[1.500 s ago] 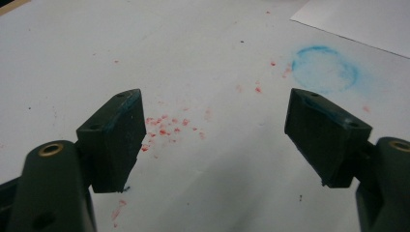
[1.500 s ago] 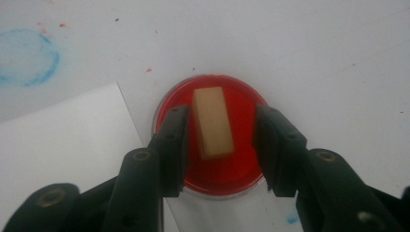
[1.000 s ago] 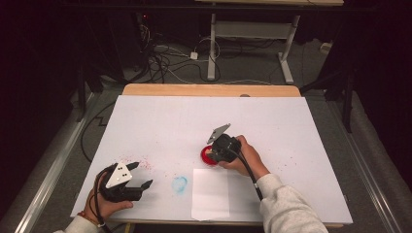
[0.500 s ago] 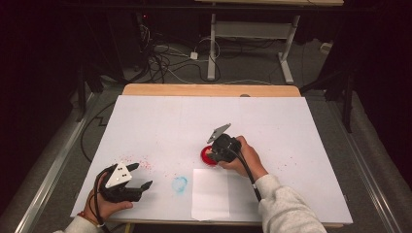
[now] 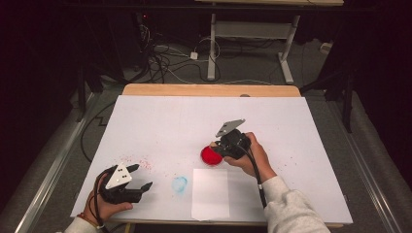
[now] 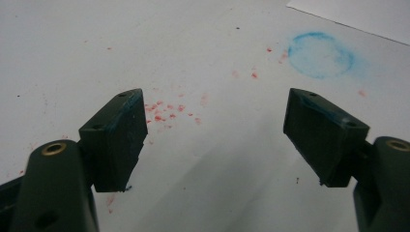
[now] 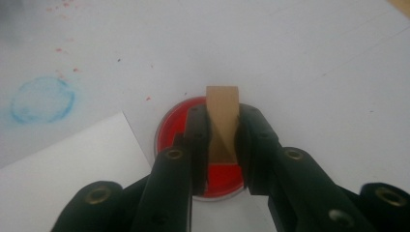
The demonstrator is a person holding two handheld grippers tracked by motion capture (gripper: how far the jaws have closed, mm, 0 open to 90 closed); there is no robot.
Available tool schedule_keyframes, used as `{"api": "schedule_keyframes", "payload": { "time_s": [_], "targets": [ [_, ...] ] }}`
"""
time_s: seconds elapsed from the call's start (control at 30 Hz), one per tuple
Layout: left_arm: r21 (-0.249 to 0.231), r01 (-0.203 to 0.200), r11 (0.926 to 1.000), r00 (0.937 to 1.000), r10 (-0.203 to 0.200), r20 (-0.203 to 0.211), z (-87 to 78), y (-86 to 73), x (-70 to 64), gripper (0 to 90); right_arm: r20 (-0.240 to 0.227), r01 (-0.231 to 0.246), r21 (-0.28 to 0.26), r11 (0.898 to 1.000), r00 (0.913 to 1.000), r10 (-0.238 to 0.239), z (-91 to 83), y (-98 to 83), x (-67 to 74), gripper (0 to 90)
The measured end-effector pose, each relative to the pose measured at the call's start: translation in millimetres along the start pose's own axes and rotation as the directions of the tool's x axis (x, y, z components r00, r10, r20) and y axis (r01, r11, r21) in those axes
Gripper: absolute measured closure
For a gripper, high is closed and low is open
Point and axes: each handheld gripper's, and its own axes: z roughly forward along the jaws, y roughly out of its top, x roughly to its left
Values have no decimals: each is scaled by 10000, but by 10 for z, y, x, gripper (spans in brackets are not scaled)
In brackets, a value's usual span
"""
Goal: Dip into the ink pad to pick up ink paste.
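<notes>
A small wooden block (image 7: pixel 222 116) sits pinched between the jaws of my right gripper (image 7: pixel 222 128), held over a round red ink pad (image 7: pixel 169 130) on the white table cover. From above, that gripper (image 5: pixel 221 145) rests at the right rim of the red pad (image 5: pixel 210 156). My left gripper (image 5: pixel 145 187) lies low at the front left, wide open with nothing between its pads (image 6: pixel 316 133). A white sheet of paper (image 5: pixel 210 193) lies at the front edge.
A round blue ink stain (image 5: pixel 179 184) marks the cover between the left gripper and the paper; it is also ahead of the left jaws (image 6: pixel 320 54). Red specks (image 6: pixel 164 108) are scattered nearby. The white cover (image 5: pixel 170 126) spans the table.
</notes>
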Motion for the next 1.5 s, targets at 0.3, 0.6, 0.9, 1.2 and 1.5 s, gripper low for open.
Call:
{"api": "schedule_keyframes", "payload": {
  "time_s": [0.3, 0.6, 0.9, 1.2, 1.5],
  "targets": [
    [-28, -218, 9998, 9998, 218, -28, -4, 34, -33, 218, 272, -34, -319, 9995, 9996, 43, -317, 125, -22, 759],
    [-71, -169, 9998, 9998, 169, -70, -39, 13, -37, 217, 407, 166, -524, 9985, 9991, -145, -414, 254, 57, 759],
    [14, -159, 9999, 9998, 159, -70, -20, 13, -33, 213, 147, 199, 119, 9997, 9997, -201, -124, 180, 101, 759],
    [67, -172, 9998, 9998, 172, -44, -14, 17, -39, 193, -63, 75, 1057, 9944, 10000, -68, 261, -22, 165, 759],
    [147, -229, 9996, 9997, 230, -42, 10, 20, -41, 192, -161, -176, 1249, 9920, 9997, 197, 378, -126, 147, 760]
  ]
}}
